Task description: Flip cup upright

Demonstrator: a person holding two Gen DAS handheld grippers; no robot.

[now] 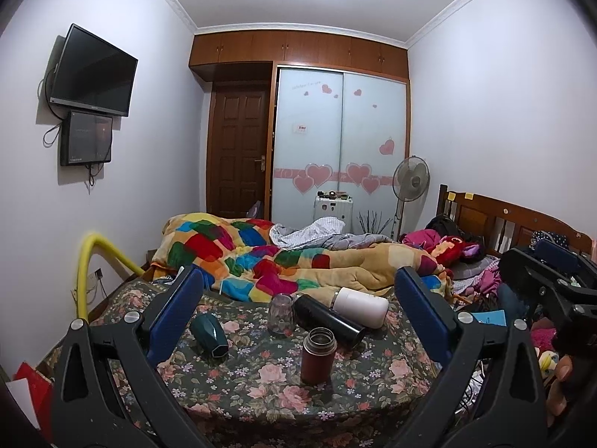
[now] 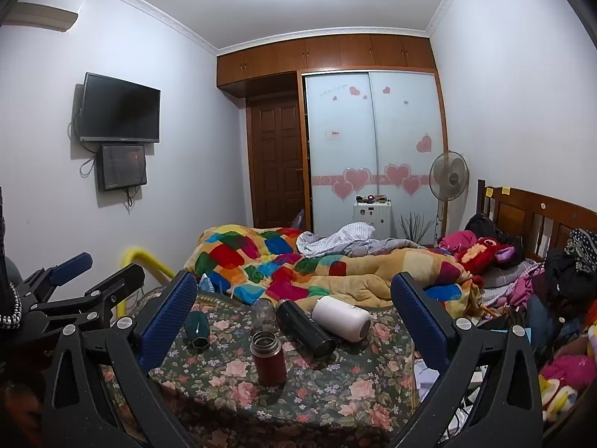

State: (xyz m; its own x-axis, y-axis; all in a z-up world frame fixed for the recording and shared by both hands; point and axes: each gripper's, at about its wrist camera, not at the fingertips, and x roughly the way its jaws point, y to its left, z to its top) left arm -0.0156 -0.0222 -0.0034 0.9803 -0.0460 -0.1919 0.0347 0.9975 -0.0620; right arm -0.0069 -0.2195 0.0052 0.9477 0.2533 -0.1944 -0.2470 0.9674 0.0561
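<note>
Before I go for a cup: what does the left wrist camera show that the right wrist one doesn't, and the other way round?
Only the left wrist view shows the right gripper at its right edge and a blue booklet by the bed's clutter. Only the right wrist view shows the left gripper at its left edge and the air conditioner high on the wall. Both show the floral bedspread with the upright red flask, the clear cup, and the green cup, black flask and white flask lying on their sides.
</note>
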